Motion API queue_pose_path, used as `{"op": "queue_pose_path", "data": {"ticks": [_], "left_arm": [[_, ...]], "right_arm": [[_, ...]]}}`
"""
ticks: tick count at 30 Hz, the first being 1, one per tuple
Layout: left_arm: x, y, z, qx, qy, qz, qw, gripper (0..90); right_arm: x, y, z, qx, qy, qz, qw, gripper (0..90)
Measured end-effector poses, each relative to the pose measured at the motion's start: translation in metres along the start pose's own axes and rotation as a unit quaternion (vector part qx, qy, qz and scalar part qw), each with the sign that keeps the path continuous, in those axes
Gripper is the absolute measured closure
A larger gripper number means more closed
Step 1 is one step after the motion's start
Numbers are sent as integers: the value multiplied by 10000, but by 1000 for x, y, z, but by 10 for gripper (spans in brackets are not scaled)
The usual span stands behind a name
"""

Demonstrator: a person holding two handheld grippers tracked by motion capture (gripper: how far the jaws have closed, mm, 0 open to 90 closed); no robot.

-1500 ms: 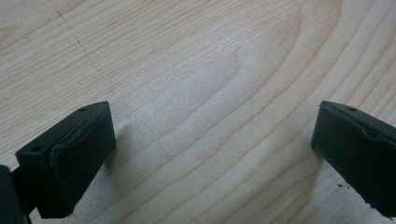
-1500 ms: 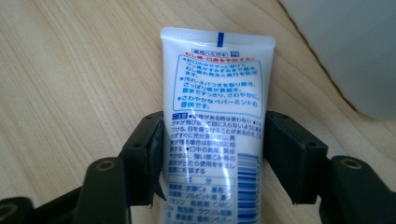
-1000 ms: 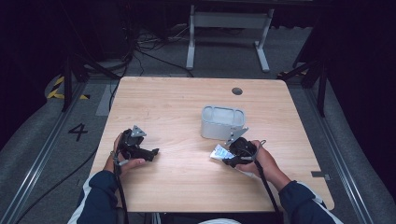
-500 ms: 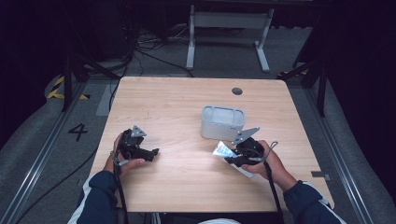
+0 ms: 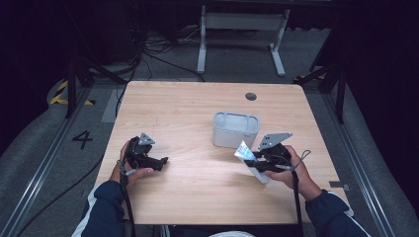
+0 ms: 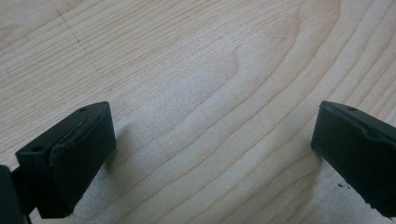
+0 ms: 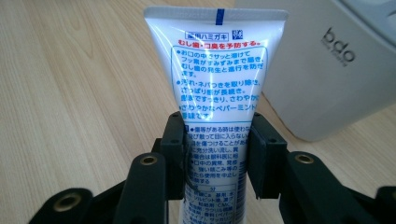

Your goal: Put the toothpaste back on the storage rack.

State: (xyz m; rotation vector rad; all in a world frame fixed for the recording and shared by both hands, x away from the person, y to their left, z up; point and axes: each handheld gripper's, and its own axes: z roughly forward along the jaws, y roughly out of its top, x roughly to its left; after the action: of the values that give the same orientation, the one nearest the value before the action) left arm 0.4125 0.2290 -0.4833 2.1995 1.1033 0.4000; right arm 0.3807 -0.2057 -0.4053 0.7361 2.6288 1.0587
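Left gripper (image 5: 160, 161): I see its jaws spread wide over bare table (image 5: 188, 103), gripping nothing.
Bin (image 5: 235, 129): grey, standing upright mid-table; I can't make out anything inside.
Tube (image 5: 245, 151): white toothpaste tube just beside the bin, crimped end tilted up.
Right gripper (image 5: 253, 161): I see it clamped on the tube's middle.

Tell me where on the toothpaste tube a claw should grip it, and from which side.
Grip the tube across its flat middle, coming from the cap end with pads on both faces, as the right claw does now. The crimped end is wider and thinner.
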Motion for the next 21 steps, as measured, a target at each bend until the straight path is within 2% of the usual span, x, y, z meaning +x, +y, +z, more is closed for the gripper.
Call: {"op": "queue_pose_path", "data": {"ticks": [4, 6, 12, 21], "left_arm": [[0, 0, 0, 2, 0, 2, 10000, 2], [0, 0, 0, -1, 0, -1, 10000, 1], [0, 0, 0, -1, 1, -1, 10000, 1], [0, 0, 0, 0, -1, 1, 10000, 1]], "right_arm": [[-1, 1, -12, -273, -39, 30, 9996, 647], [0, 2, -19, -388, 49, 27, 9992, 648], [4, 7, -37, -711, 3, 13, 9975, 648], [8, 12, -51, -954, -2, -38, 9954, 649]]}}
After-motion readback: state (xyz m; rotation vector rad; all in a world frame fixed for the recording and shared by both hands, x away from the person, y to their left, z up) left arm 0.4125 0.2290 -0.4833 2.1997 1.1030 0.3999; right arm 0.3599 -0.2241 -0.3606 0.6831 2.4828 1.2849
